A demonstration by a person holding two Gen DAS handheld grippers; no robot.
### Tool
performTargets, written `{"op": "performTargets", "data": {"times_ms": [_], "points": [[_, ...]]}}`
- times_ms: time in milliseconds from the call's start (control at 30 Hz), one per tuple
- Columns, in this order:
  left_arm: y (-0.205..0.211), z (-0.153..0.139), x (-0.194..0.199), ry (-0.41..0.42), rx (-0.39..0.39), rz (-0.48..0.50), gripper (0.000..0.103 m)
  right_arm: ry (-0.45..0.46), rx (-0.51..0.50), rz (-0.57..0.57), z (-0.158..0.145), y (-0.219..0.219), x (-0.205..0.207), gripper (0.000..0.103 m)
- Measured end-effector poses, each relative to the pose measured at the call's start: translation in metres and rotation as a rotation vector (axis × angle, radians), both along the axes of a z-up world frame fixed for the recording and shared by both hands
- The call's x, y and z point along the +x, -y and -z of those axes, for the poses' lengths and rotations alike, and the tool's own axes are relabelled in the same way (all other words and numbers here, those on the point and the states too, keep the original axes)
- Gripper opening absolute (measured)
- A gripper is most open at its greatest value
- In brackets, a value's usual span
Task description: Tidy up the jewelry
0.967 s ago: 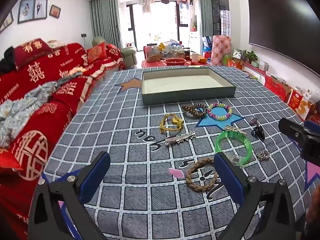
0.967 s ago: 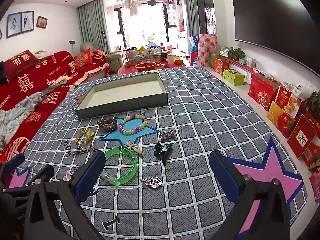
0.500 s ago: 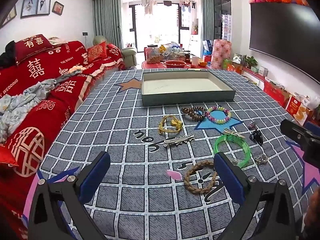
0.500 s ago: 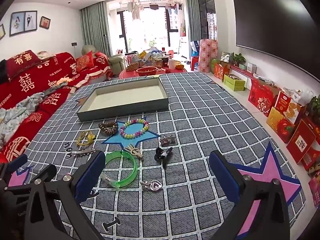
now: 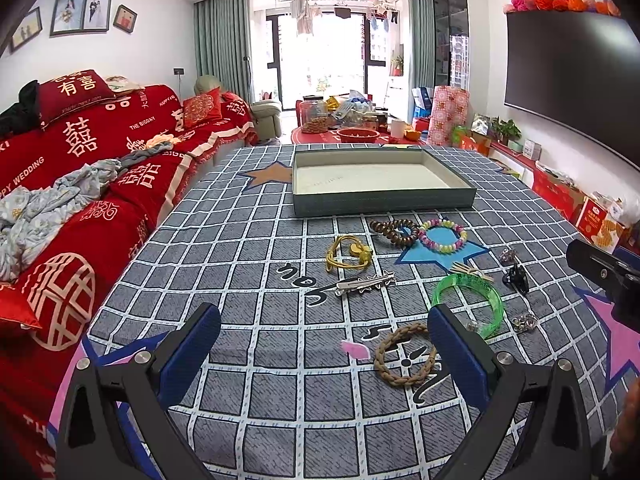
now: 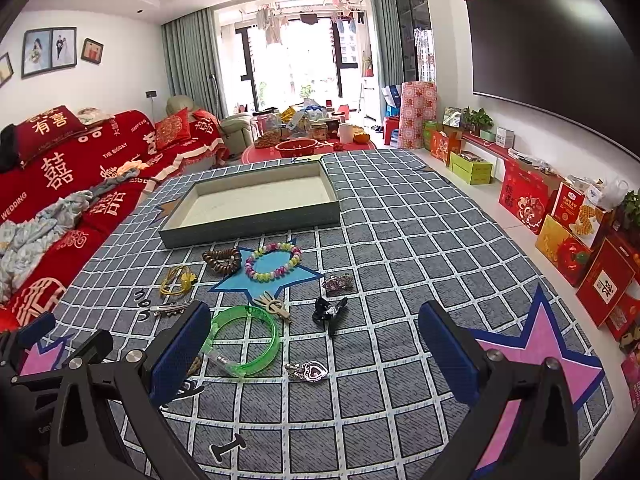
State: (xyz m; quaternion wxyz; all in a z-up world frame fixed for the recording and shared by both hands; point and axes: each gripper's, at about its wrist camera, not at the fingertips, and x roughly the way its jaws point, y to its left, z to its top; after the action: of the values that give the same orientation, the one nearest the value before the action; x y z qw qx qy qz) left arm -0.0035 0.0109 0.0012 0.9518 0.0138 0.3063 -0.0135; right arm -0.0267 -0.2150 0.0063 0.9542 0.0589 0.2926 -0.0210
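Note:
Jewelry lies on a grey checked cloth before a shallow grey tray (image 5: 384,202) (image 6: 256,226). I see a green bangle (image 5: 468,300) (image 6: 244,338), a braided brown bracelet (image 5: 404,354), a coloured bead bracelet (image 5: 442,235) (image 6: 273,261), a dark bead bracelet (image 5: 394,230) (image 6: 222,260), a gold cord piece (image 5: 348,254) (image 6: 178,280), a silver hair clip (image 5: 364,283), a black clip (image 6: 329,311) and a heart pendant (image 6: 308,372). My left gripper (image 5: 320,356) is open and empty above the near cloth. My right gripper (image 6: 316,356) is open and empty over the pendant.
A red-covered sofa (image 5: 80,184) runs along the left edge of the cloth. Red gift boxes (image 6: 560,224) line the right wall under a dark TV (image 6: 540,48). A low table with jars and a red bowl (image 5: 358,134) stands behind the tray.
Both views have pulled back and tilted up slightly, so the jewelry sits a little further from the fingers. Both grippers have stayed open and nothing on the cloth has moved.

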Motion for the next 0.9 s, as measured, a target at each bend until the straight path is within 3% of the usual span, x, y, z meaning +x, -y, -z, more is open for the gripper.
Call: {"op": "performTargets", "data": {"times_ms": [900], "points": [[0.0018,0.0017,0.0,-0.003,0.015,-0.009,0.103,0.002,0.007,-0.002,0.0001,-0.0004,-0.0016,0.103]]}}
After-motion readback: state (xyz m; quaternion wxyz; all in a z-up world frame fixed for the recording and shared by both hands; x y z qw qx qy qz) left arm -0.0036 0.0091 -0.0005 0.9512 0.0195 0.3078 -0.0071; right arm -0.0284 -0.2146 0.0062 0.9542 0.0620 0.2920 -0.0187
